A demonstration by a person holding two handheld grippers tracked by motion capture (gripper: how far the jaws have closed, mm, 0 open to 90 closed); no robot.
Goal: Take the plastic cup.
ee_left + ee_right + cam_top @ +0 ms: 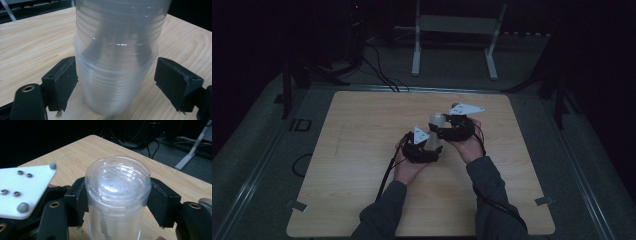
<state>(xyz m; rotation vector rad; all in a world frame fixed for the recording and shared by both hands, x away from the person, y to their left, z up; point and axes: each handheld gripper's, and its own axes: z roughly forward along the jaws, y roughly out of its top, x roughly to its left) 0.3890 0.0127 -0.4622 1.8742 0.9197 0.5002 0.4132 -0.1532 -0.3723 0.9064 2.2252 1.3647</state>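
Observation:
A stack of clear ribbed plastic cups point(436, 121) stands near the middle of the wooden table point(362, 150), between my two grippers. In the left gripper view the stack point(116, 37) sits between the jaws of my left gripper point(117, 85). That gripper is open: one pad lies close to the cup wall and the other pad point(175, 80) stands clear of it. In the right gripper view the embossed closed end of the stack point(117, 182) faces the camera. My right gripper point(118, 200) is shut on it, a pad on each side. In the high view the left gripper point(427, 149) is nearer the person than the right gripper point(443, 127).
The left gripper's white plate point(22, 190) lies close beside the right gripper's jaw. Beyond the table's far edge stand a white frame point(454, 30) and dark stands, with cables on the floor. Small metal brackets point(544, 201) sit at the near corners.

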